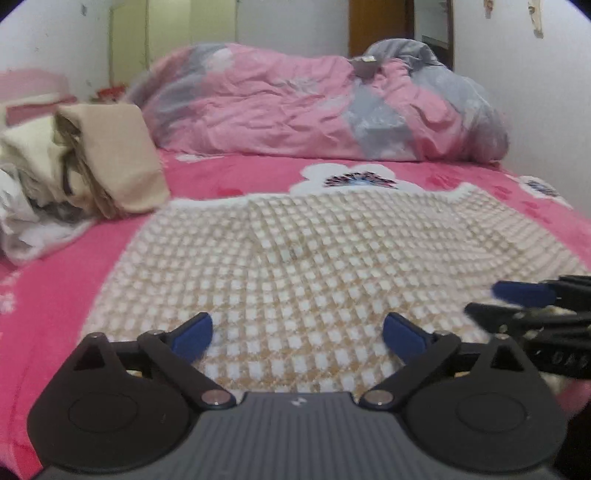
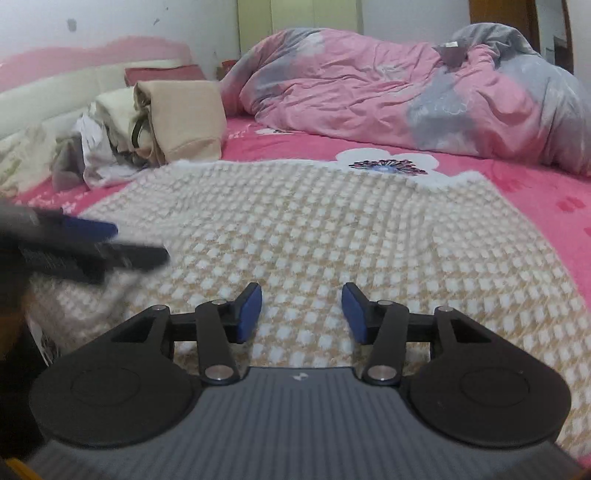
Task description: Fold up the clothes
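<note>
Left wrist view shows the left gripper (image 1: 297, 336) low over the near part of a cream-and-tan checked garment (image 1: 314, 266) that lies spread flat on a pink bed sheet (image 1: 221, 177). Its two blue-padded fingers (image 1: 192, 336) stand wide apart with only the checked cloth showing between them; nothing is pinched, and whether the pads brush the fabric cannot be told. At the right edge of this view the right gripper (image 1: 517, 302) comes in blurred, over the garment's right part. The right wrist view shows that gripper's own fingers (image 2: 249, 314) also parted, though by a narrower gap, with bare checked cloth between them and nothing held. The left gripper (image 2: 122, 243) appears there at the left edge as a dark, blurred shape over the garment's left part, close beside the other tool. The garment reaches from the near edge of the bed towards a white flower print (image 2: 386, 160) on the sheet, its far edge running straight with a small step on the right. Just beyond its far left corner sits a pile of folded clothes (image 2: 177, 122), a beige piece on top and white and cream ones beside it. A crumpled pink and grey quilt (image 2: 388, 92) is heaped farther back, against the wall (image 2: 110, 22).
</note>
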{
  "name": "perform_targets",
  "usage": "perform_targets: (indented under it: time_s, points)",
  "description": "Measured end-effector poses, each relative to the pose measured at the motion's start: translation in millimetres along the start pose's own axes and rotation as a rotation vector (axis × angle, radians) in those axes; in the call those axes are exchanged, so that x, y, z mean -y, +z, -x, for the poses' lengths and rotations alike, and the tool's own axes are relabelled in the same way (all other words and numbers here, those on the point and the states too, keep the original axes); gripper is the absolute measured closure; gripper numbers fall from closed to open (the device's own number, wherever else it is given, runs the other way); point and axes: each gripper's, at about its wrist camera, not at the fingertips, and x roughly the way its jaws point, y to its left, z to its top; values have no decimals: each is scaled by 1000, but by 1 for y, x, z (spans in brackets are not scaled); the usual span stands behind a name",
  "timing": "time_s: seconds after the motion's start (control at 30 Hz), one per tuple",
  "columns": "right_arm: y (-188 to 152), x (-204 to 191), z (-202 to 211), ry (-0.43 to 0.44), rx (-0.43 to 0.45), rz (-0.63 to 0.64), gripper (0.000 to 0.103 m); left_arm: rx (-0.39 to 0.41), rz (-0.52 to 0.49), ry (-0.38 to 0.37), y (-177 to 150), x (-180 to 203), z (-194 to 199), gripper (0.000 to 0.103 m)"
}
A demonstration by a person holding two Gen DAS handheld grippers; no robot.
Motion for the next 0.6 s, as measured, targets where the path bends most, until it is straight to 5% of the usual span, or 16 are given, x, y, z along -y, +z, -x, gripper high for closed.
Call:
perform_targets:
  time_s: [0.6]
  points:
    - [-4,-6,-4,-37,2,-2,53,-113,71,76,14,6,-1,0]
